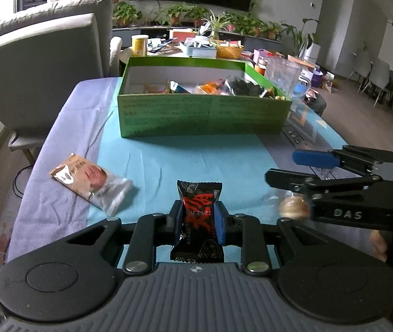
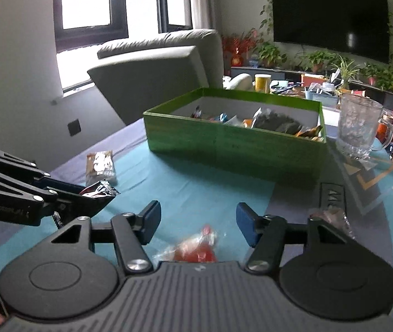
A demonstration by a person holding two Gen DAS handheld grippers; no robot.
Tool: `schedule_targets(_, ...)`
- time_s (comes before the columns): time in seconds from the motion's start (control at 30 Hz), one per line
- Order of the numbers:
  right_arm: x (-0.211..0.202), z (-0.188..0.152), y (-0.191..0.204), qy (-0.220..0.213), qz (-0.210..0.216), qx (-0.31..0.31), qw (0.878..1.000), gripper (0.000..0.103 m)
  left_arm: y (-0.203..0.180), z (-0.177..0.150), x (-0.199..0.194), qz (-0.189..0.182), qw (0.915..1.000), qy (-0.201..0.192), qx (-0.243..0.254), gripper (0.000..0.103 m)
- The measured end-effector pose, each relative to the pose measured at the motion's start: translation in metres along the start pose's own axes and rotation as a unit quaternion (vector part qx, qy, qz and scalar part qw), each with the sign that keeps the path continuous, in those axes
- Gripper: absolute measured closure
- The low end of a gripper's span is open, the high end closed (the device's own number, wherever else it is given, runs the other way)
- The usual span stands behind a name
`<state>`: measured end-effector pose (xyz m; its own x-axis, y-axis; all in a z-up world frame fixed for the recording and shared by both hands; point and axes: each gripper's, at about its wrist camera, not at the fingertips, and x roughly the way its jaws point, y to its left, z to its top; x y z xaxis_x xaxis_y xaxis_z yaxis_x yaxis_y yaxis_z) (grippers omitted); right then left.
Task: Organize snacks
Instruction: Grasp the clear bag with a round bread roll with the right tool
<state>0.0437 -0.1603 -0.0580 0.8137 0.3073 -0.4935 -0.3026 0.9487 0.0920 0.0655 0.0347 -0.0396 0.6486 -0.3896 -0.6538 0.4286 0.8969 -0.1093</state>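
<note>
Table (image 1: 168,152): teal and lilac cloth; carries all items below

Green box (image 1: 204,116): open-topped, at 12 o'clock on the table, far side from both grippers; white inside, holding a heap of mixed wrapped snacks toward its right half

Glass mug (image 2: 358,126): clear, upright, just beside the box's right end, at about 2 o'clock from the right gripper

Brown packet (image 1: 91,184): flat on the cloth at 10 o'clock from the left gripper, one end clear plastic, well apart from the box

Black packet (image 1: 198,221): red lettering, standing on end between the left gripper's pads, top pointing toward the box; lifted clear of the cloth as far as can be told

Red packet (image 2: 196,247): clear wrap with red and orange content, blurred, lying on the cloth at 6 o'clock of the right gripper's gap, below and between the fingers, touched by neither pad

Left gripper (image 1: 198,222): jaws closed to a narrow gap, both pads pressing the black packet's sides; seen from the right wrist at 9 o'clock with the wrapper end poking out

Right gripper (image 2: 198,221): jaws spread wide, nothing between the pads; seen from the left wrist at 3 o'clock
</note>
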Motion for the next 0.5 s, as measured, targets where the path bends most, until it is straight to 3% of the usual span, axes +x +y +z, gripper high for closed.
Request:
schedule_targets(0.17, 0.004, -0.001, -0.006, 0.018, 0.005, -0.007, 1.0, 0.045, 0.002, 0.002, 0.001, 0.001, 1.0, -0.002, -0.003, 0.081)
schedule_targets(0.27, 0.003, -0.009, -0.007, 0.035, 0.033, -0.001, 0.999, 0.044, 0.003, 0.0, 0.004, 0.001, 1.0, 0.004, -0.004, 0.081)
schedule_targets(0.5, -0.005, -0.028, 0.009, 0.057, 0.046, -0.033, 0.997, 0.044, 0.006, -0.003, 0.005, 0.001, 0.9998, 0.009, -0.017, 0.081)
